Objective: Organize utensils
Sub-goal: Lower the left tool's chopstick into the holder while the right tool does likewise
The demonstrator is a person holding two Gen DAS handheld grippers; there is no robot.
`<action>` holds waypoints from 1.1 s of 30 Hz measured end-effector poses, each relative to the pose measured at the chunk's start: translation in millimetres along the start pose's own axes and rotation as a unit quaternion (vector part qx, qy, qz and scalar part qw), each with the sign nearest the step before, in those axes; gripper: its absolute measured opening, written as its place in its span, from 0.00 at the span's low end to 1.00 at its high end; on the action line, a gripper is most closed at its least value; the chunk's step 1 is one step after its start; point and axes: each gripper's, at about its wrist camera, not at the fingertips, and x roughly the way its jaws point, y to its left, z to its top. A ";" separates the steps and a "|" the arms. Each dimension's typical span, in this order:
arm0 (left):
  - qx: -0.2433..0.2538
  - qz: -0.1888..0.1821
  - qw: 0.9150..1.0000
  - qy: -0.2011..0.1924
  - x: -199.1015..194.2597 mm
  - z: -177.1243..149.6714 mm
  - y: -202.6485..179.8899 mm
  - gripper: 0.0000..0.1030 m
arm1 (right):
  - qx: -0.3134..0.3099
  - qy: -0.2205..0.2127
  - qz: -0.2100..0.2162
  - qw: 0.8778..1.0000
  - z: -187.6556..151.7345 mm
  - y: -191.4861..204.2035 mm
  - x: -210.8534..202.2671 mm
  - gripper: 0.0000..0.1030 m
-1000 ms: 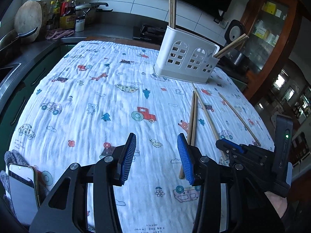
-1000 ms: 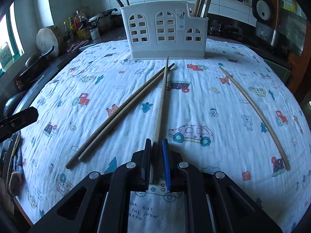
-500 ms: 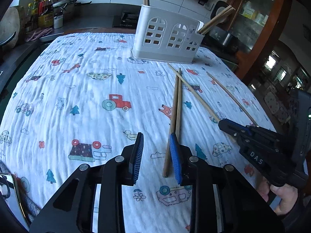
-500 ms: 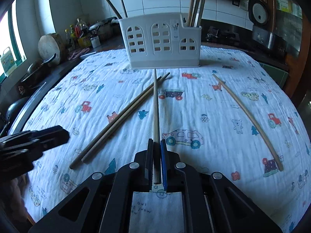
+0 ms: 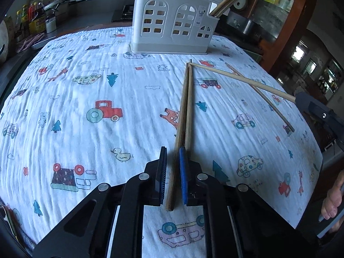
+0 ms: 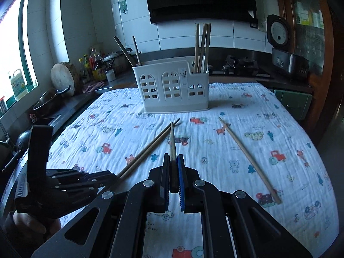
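Note:
A white utensil holder [image 5: 172,21] [image 6: 175,90] stands at the far side of the table with several chopsticks in it. My left gripper [image 5: 172,152] is low over the cloth, its jaws narrowly apart around the near end of one chopstick [image 5: 179,133] of a pair; the second [image 5: 189,107] lies just outside the right pad. My right gripper [image 6: 173,158] is shut on a chopstick [image 6: 172,139] and holds it lifted, pointing at the holder; it shows in the left wrist view [image 5: 247,80]. Another chopstick [image 6: 247,159] lies to the right.
The table carries a white cloth with cartoon prints [image 5: 86,107]. A counter with bottles [image 6: 94,64], a pan [image 6: 49,101] and a round board [image 6: 63,78] runs along the left. A rice cooker [image 6: 279,32] and a wooden cabinet stand at the right.
My left gripper slid right and forward onto the chopstick pair and narrowed its jaws around one. My right gripper rose from the table with its chopstick.

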 end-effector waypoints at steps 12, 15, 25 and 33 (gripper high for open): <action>0.018 0.031 0.999 -0.001 4.2 -1.0 -12.0 0.07 | -0.008 -0.015 0.000 1.000 14.3 -6.1 -11.0 0.07; 0.018 0.026 1.000 -0.003 2.4 0.8 -13.5 0.06 | -0.018 -0.021 -0.003 1.000 22.2 -6.2 -15.2 0.07; 0.021 0.000 0.997 -0.079 -61.7 37.5 -9.8 0.05 | -0.053 -0.013 0.015 0.998 57.6 -7.8 -20.2 0.07; 0.037 -0.022 0.992 -0.120 -93.0 93.8 -12.0 0.05 | -0.105 0.015 0.033 0.994 103.7 -0.9 -14.4 0.07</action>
